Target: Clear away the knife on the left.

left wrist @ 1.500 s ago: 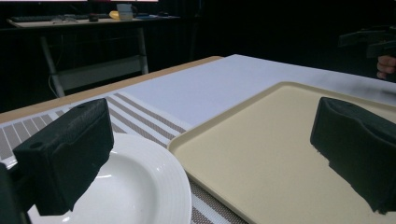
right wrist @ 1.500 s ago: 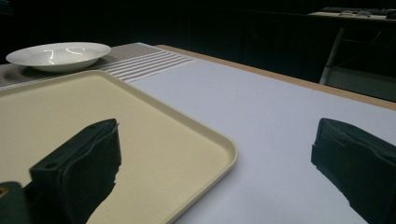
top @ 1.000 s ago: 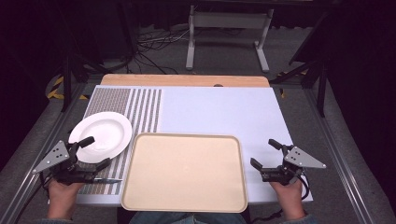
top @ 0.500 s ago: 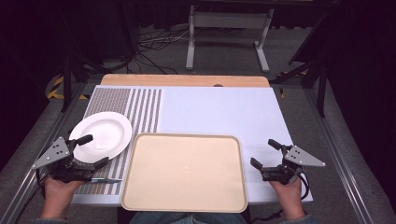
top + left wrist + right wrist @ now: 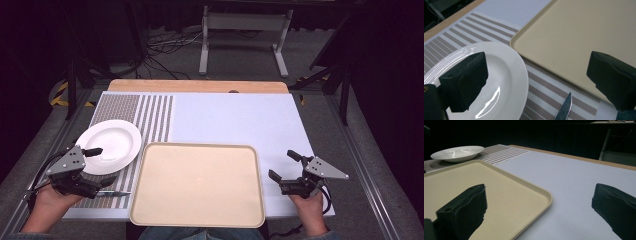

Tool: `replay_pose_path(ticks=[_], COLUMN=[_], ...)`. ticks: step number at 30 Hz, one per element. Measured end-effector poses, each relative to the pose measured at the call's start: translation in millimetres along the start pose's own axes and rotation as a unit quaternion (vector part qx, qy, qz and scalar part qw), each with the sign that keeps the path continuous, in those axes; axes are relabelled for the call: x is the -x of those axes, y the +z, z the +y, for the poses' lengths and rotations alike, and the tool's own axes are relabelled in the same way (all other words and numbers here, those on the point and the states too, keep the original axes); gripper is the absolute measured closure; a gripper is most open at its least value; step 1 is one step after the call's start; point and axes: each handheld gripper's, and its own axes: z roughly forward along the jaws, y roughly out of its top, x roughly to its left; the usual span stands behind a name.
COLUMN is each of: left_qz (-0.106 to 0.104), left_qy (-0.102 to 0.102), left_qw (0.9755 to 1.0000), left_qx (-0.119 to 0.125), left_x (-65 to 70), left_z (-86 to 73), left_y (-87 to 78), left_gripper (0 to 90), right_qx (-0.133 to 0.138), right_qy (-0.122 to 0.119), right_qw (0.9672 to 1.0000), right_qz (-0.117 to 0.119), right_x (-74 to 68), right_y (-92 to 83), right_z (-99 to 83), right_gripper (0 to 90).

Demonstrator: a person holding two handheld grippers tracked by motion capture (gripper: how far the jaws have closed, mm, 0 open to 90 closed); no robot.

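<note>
A white plate (image 5: 109, 145) rests on the striped mat at the table's left. My left gripper (image 5: 101, 166) is open at the plate's near edge, with one finger (image 5: 466, 80) over the plate (image 5: 499, 75) and the other over the mat. A table knife (image 5: 112, 193) lies on the mat beside the beige tray (image 5: 197, 182), and its tip (image 5: 565, 107) shows between the jaws. My right gripper (image 5: 281, 165) is open just right of the tray, holding nothing; one jaw hangs over the tray's corner (image 5: 499, 187), the other over the white table.
The striped mat (image 5: 150, 115) covers the table's left part and a white sheet (image 5: 235, 120) the rest. A wooden strip (image 5: 200, 86) runs along the far edge. The tray holds nothing. A metal stand (image 5: 245, 30) and cables lie on the floor beyond.
My left gripper has shifted only slightly beside the plate. The right gripper, tray, plate and knife have not moved.
</note>
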Motion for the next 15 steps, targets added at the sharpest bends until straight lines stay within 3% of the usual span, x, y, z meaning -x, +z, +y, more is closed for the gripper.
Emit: replay_pose_path(ticks=[2, 6, 8, 15], left_qz=[-0.002, -0.012, -0.014, -0.027], left_qy=[0.018, 0.044, 0.048, 0.067], left_qw=[0.9995, 0.9961, 0.9950, 0.9868], left_qx=[-0.027, -0.076, -0.087, -0.145], left_x=[1.6, 5.0, 5.3, 2.8], left_z=[2.8, 8.2, 8.9, 13.5], left_y=[0.9, 4.1, 4.7, 6.5], left_gripper=[6.9, 7.7, 7.8, 7.7], right_qx=[-0.002, -0.007, -0.008, -0.012], right_qy=[0.000, -0.002, -0.002, -0.008], right_qw=[1.0000, 1.0000, 1.0000, 0.9999], right_qz=[0.001, 0.003, 0.003, 0.006], right_x=[-0.1, -1.1, -1.4, -2.4], right_y=[0.4, 1.7, 2.2, 3.0], right_z=[0.0, -0.1, -0.1, -0.2], right_gripper=[0.5, 0.5, 0.5, 0.5])
